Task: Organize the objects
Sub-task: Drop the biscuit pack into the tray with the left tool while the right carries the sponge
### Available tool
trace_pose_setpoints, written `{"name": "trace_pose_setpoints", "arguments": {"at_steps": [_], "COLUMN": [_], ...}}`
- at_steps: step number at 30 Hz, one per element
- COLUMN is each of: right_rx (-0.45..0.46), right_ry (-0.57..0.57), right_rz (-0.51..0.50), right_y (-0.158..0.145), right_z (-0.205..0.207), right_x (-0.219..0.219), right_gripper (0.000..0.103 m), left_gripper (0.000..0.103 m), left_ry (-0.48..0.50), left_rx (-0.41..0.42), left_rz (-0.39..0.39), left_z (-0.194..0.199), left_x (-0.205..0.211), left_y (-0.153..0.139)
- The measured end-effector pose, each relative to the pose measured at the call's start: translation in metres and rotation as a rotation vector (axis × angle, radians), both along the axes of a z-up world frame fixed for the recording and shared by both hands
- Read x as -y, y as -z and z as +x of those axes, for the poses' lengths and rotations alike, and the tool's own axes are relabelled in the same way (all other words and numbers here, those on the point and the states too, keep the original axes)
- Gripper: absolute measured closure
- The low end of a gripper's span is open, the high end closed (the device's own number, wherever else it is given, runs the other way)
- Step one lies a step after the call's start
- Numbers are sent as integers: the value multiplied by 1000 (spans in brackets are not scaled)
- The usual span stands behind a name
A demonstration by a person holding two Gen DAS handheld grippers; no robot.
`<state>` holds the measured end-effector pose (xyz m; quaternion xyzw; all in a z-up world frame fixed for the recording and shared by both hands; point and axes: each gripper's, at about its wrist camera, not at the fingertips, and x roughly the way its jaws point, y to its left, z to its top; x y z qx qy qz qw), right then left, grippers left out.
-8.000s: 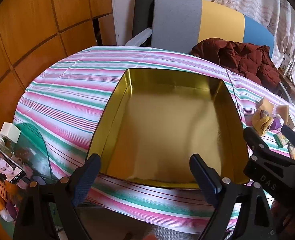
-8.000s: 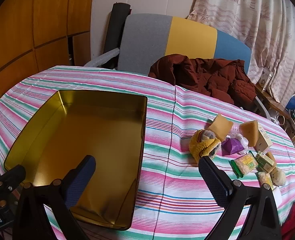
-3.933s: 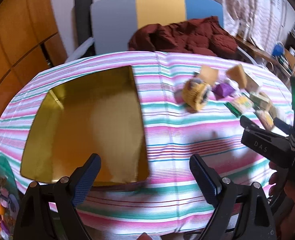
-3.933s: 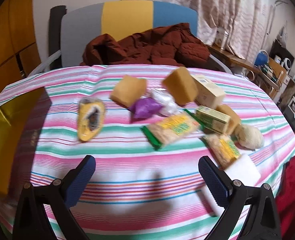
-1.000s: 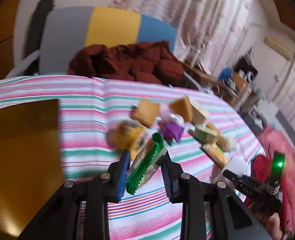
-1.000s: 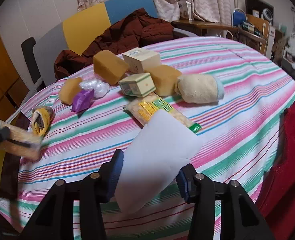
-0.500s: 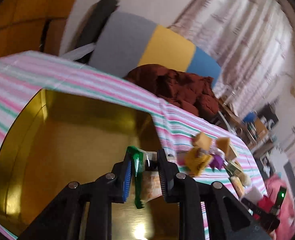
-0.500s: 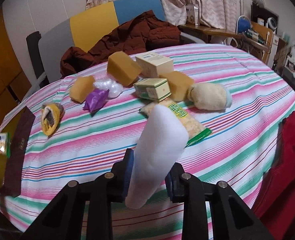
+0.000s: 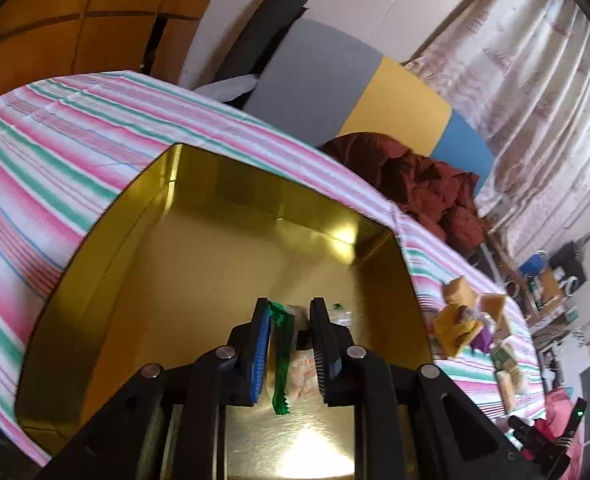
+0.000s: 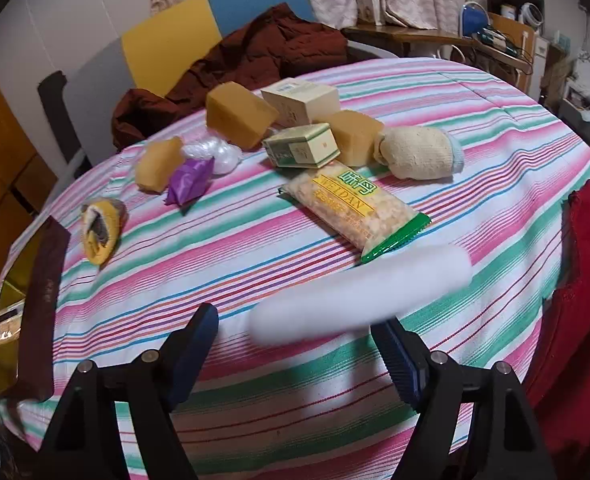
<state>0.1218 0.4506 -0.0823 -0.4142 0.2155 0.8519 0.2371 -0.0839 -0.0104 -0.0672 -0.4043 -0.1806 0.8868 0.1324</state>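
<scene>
Two changes matter. My right gripper (image 10: pixel 295 344) has just been opening; its fingers (image 10: pixel 199 332) stand released and the white foam block (image 10: pixel 359 296) blurs between them, dropping to the striped table (image 10: pixel 223 248). My left gripper (image 9: pixel 289 344) stays clenched on the green-edged snack packet (image 9: pixel 281 356), now over the gold tin tray (image 9: pixel 95 264), not beside the table's pile.

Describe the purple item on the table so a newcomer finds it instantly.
On the striped tablecloth, look at the cluster of objects toward the chair. The purple wrapped item lies at its left, between a tan block and a clear plastic wad. It is the only purple thing there.
</scene>
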Motion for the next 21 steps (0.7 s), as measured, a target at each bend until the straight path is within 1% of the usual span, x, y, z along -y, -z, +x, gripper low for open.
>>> {"name": "trace_pose_setpoints", "arguments": {"at_steps": [3,5,7,9,10,11,12,13,15,17,21], "right_rx": [13,30,37,42,54,65,63,60,68,64,43], "right_ry": [-6,-5,-7,2,2,-4,-16,-25,-50,-76,-130], "right_rz": [14,49,69,89,100,101,89,82,101,112,123], "right_y": [0,2,5,6,8,10,11,12,11,8,-1], "right_z": [-3,-5,-6,-5,-6,-7,-8,-8,-12,-15,-21], "right_x": [1,-1,-5,-9,-11,-12,-13,-12,-6,2,20], "right_gripper": [16,15,16,23,37,48,49,55,62,75,76], "left_gripper": [77,71,69,65,64,64,64,64,64,64,64], "left_ry": [-25,-41,-55,-70,-74,-77,-78,-78,-77,-65,-45], "left_rx": [35,62,72,66,57,47,37,28,16,9,12], "left_rz": [-34,-20,12,29,35,40,41,39,36,35,24], "left_z": [-2,-1,3,7,10,12,15,17,19,23,27], "left_x": [5,11,17,22,23,24,25,25,24,21,13], "left_y": [1,3,3,-1,-3,-5,-7,-8,-11,-12,-10]}}
